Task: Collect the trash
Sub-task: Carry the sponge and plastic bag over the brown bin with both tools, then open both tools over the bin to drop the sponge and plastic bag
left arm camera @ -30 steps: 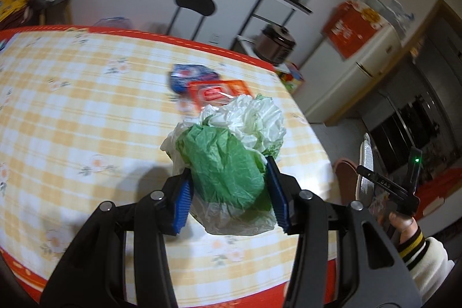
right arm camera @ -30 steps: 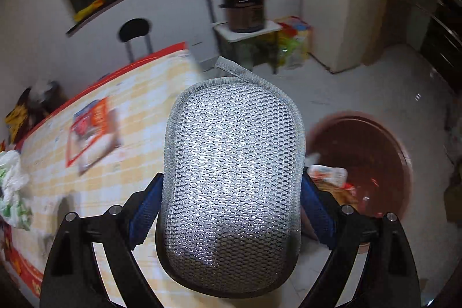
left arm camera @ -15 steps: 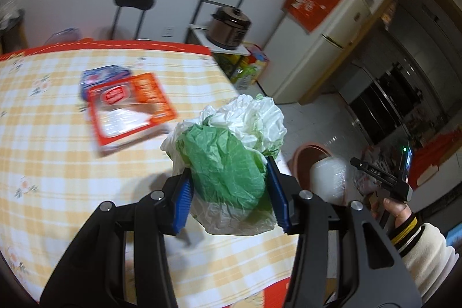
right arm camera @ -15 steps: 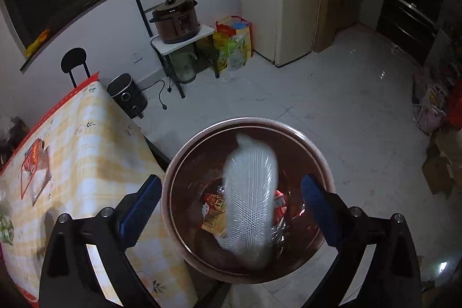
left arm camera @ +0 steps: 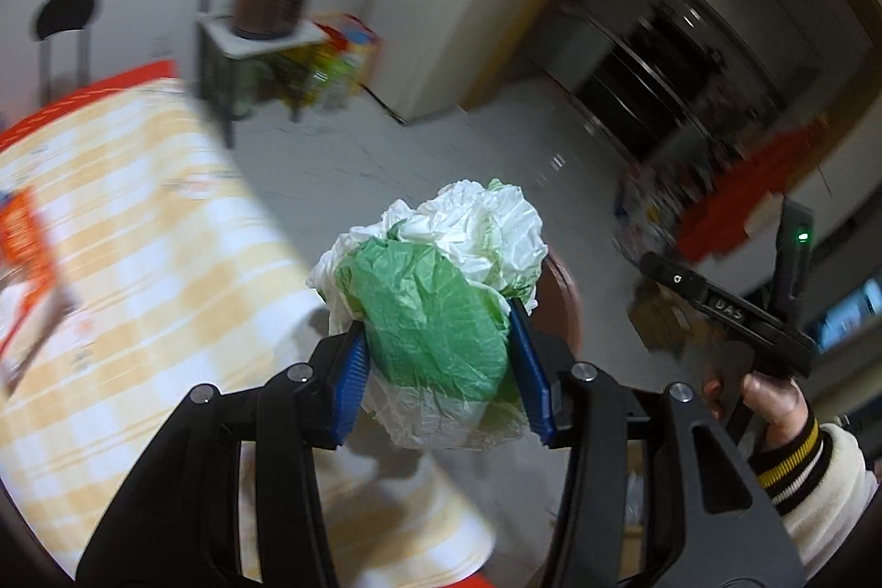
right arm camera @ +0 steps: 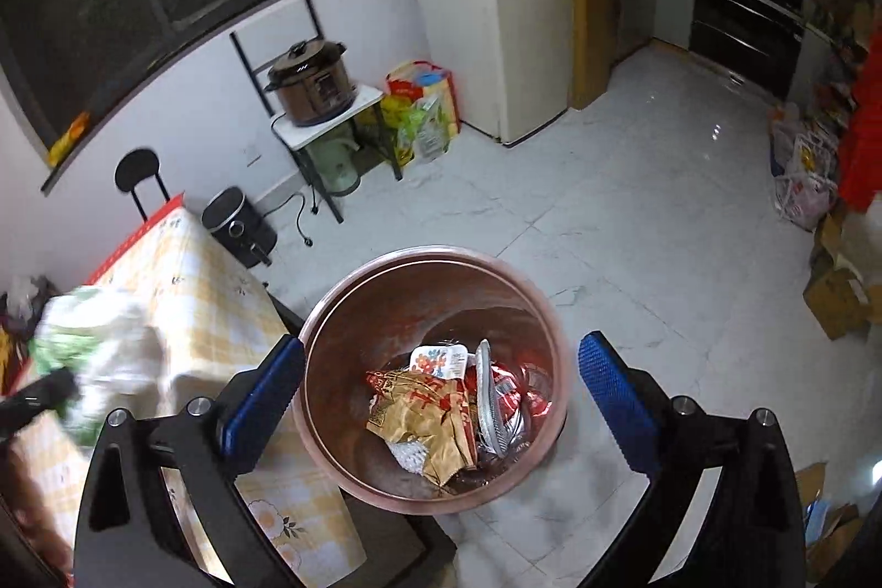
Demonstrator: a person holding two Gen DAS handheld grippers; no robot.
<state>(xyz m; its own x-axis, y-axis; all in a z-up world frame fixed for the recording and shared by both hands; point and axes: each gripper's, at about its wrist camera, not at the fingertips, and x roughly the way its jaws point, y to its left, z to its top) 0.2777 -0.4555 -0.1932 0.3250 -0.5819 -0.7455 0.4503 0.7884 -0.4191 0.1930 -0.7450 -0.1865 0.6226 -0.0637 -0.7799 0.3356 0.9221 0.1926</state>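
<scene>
My left gripper [left arm camera: 438, 370] is shut on a crumpled green and white plastic bag [left arm camera: 435, 307], held over the table corner; the bag also shows blurred at the left of the right wrist view [right arm camera: 88, 340]. My right gripper [right arm camera: 441, 395] is open and empty above the brown trash bin [right arm camera: 331, 367] on the floor beside the table. Inside the bin lie the silver mesh pad [right arm camera: 490, 400], a gold wrapper [right arm camera: 424, 417] and other packets. Part of the bin rim [left arm camera: 568, 290] shows behind the bag.
The yellow checked table [right arm camera: 209, 312] stands left of the bin, with an orange packet [left arm camera: 22, 241] on it. A stand with a cooker [right arm camera: 314, 81], a fridge [right arm camera: 523, 26], bags and boxes [right arm camera: 838, 290] line the tiled floor.
The mesh pad has left my right gripper and now lies in the bin; that gripper stays open. My left gripper has swung right with the bag, from over the table toward the bin.
</scene>
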